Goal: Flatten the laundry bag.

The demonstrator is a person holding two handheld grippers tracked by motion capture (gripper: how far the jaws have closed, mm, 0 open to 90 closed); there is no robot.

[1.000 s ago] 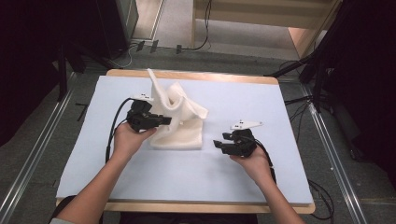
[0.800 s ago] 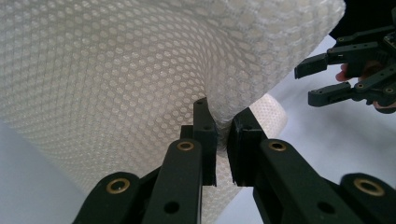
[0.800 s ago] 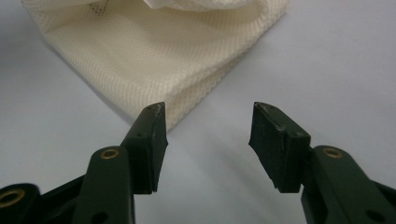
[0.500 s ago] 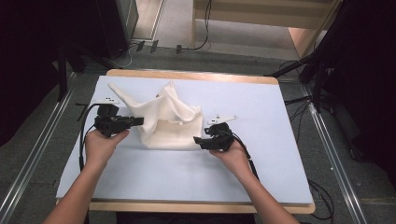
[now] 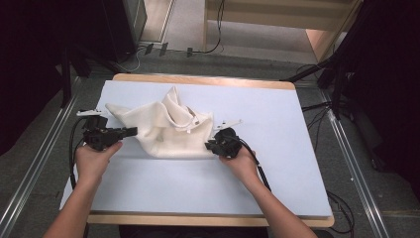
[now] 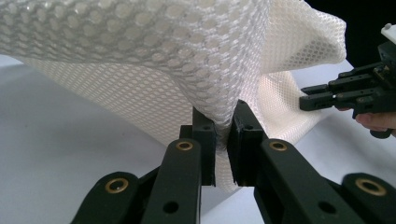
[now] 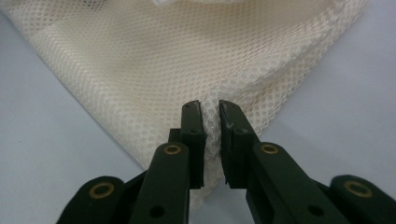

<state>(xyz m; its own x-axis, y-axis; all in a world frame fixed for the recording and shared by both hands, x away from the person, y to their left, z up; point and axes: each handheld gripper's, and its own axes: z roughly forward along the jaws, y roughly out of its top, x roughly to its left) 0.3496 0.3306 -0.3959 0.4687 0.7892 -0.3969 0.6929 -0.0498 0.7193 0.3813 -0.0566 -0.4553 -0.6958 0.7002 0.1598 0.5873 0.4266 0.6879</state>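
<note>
1. While the person leans in from the near edge of the desk (image 5: 297, 148), a white mesh bag (image 5: 168, 130) lies rumpled toward the left of the pale blue top, stretched between the two grippers.
2. The left gripper (image 5: 130, 131) sits at the bag's left end, and its fingers (image 6: 204, 135) are clamped on a fold of the mesh, which rises out of the grip and drapes overhead in the left gripper view.
3. The left hand (image 5: 94, 158) holds that gripper low, just above the desk, with its cable looping off to the left.
4. The right gripper (image 5: 210, 147) is at the bag's lower right corner; its fingers (image 7: 192, 122) have just been closing, and they now pinch the layered corner of the mesh between them.
5. In the right gripper view that corner lies flat on the blue surface, several layers thick at the edge.
6. The right hand (image 5: 240, 161) rests behind its gripper, near the middle of the desk.
7. The bag's middle bunches upward in a peak, with a small tag or zip pull (image 5: 194, 119) showing near its top right.
</note>
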